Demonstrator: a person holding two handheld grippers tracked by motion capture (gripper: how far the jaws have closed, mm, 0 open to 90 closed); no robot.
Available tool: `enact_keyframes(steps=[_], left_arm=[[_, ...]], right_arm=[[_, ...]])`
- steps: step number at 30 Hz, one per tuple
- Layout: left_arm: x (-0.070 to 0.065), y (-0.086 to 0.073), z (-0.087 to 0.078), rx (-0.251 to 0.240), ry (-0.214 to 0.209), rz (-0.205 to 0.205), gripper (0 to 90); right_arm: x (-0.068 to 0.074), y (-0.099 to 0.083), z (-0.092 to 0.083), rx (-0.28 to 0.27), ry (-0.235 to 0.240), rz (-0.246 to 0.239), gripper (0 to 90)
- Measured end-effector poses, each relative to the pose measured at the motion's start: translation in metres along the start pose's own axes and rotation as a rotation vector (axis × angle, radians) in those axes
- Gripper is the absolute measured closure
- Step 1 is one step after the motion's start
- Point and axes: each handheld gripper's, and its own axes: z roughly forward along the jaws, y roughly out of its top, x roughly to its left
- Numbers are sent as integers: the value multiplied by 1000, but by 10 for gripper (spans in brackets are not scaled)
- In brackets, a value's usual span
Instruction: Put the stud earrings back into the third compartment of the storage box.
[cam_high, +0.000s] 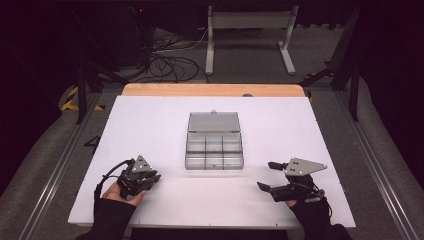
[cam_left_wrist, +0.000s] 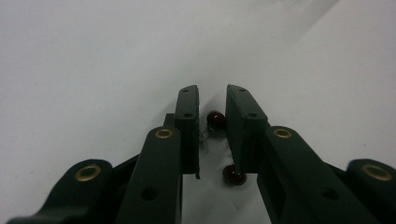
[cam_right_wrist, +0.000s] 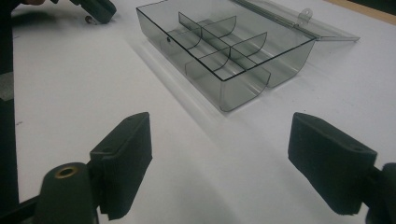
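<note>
My left gripper (cam_high: 154, 177) rests low on the white table at the near left. In the left gripper view its jaws (cam_left_wrist: 212, 91) stand almost together, closed on a small dark red bead (cam_left_wrist: 216, 119) with a thin wire. A second dark red bead (cam_left_wrist: 233, 175) lies just under the right jaw. My right gripper (cam_high: 265, 175) sits at the near right, open wide (cam_right_wrist: 219, 119), with bare table between its fingers. A clear divided box (cam_high: 215, 145) stands in the middle, lid (cam_high: 213, 121) laid back flat; its compartments (cam_right_wrist: 224, 79) look empty.
The white table board (cam_high: 150, 125) has a wooden edge (cam_high: 210, 90) at the back. Beyond it on the floor are cables (cam_high: 170, 62) and a metal stand (cam_high: 250, 30). The left gripper's tip (cam_right_wrist: 95, 9) shows far off in the right gripper view.
</note>
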Motion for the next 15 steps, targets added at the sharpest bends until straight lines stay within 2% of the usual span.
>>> enact_keyframes(steps=[5, 9, 11, 13, 15], left_arm=[[-1, 1, -1, 4, 6, 4, 762], [-2, 2, -4, -12, 6, 3, 762], [-2, 4, -8, -39, 15, 2, 762], [-1, 5, -11, -55, 1, -11, 762], [-1, 8, -14, -65, 8, -15, 762]], right_arm=[[-1, 0, 0, 3, -3, 1, 221], [-1, 0, 0, 3, -4, 2, 221], [-1, 0, 0, 3, -4, 1, 221], [-1, 0, 0, 4, -5, 2, 221], [-1, 0, 0, 4, -3, 3, 221]])
